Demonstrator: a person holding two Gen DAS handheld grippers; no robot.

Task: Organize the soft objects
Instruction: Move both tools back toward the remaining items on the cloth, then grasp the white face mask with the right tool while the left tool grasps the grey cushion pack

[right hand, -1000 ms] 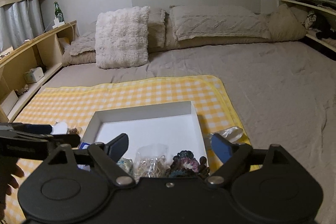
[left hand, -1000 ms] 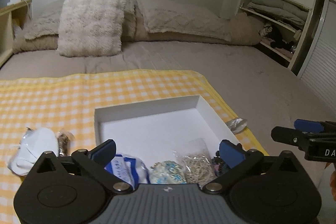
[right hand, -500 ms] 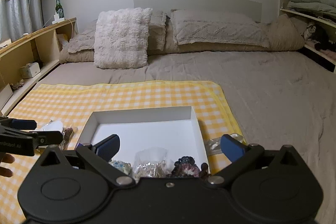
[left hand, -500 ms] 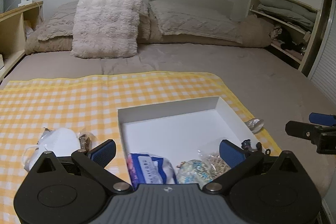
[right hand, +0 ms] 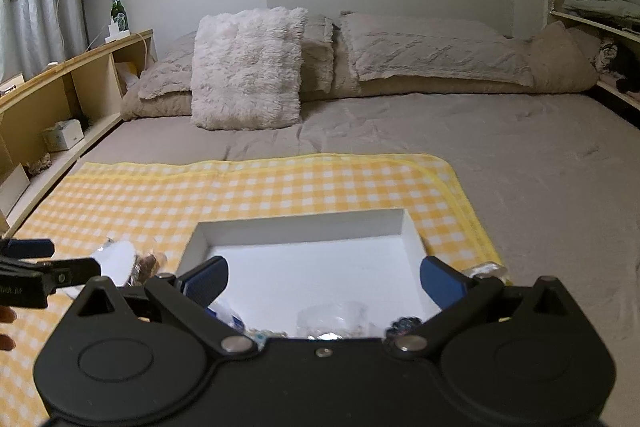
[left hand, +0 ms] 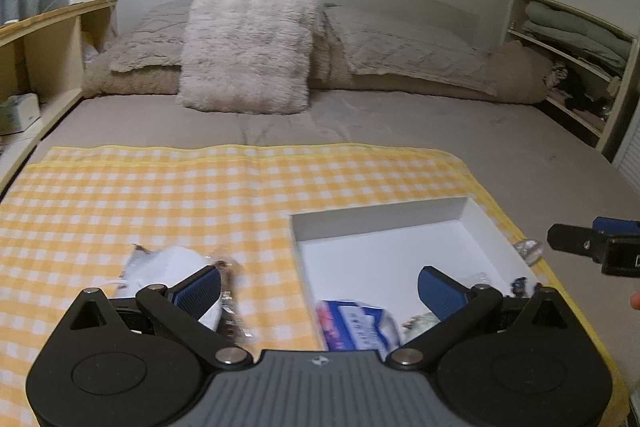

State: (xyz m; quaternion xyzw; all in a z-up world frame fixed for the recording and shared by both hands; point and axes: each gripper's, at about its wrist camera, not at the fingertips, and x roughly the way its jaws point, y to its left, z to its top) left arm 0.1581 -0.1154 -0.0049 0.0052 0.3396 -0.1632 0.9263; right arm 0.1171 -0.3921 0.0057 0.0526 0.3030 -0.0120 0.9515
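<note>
A white shallow box lies on a yellow checked cloth on the bed. Along its near edge lie a blue-and-white packet, a clear bag and a dark crocheted piece. Left of the box on the cloth lie a white mask and a small brown wrapped item. My left gripper is open and empty, above the box's left edge. My right gripper is open and empty, over the box's near part.
A silvery wrapper lies off the cloth, right of the box. Pillows line the bed's head. A wooden shelf runs along the left side, with a green bottle. Open shelves with folded bedding stand at the right.
The left gripper has swung to the left, so the box now sits right of its centre and the mask lies by its left finger. The right gripper has barely moved. Both stay open.
</note>
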